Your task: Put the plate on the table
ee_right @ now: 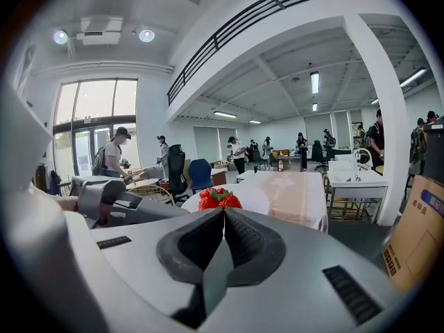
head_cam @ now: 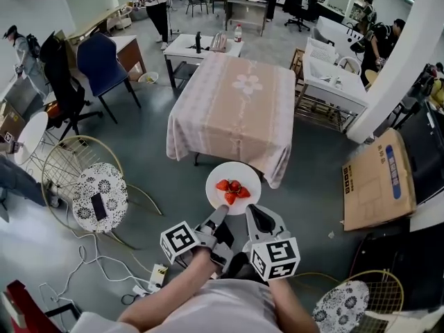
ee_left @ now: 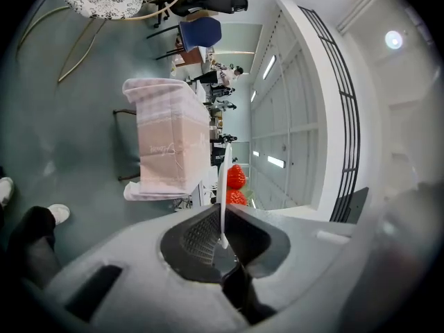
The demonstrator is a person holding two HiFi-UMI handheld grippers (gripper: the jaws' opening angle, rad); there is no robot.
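A white plate (head_cam: 222, 172) with red strawberries (head_cam: 232, 189) hangs in the air just short of the near end of the table (head_cam: 232, 109), which wears a pink and beige cloth. My left gripper (head_cam: 220, 214) is shut on the plate's near rim. In the left gripper view the plate (ee_left: 225, 179) stands edge-on between the pads, at my left gripper (ee_left: 223, 238). My right gripper (head_cam: 255, 214) sits beside the rim at the right. Its jaws are shut with nothing between them, and the right gripper view shows my right gripper (ee_right: 223, 214) with the plate (ee_right: 253, 198) and strawberries (ee_right: 218, 198) just beyond.
A wire chair with a patterned cushion (head_cam: 100, 189) stands to the left and another (head_cam: 347, 304) at the lower right. Cables (head_cam: 90, 269) lie on the floor. A cardboard box (head_cam: 378, 179) leans at the right by a white column (head_cam: 402, 61). Desks, a blue chair (head_cam: 104, 61) and people fill the back.
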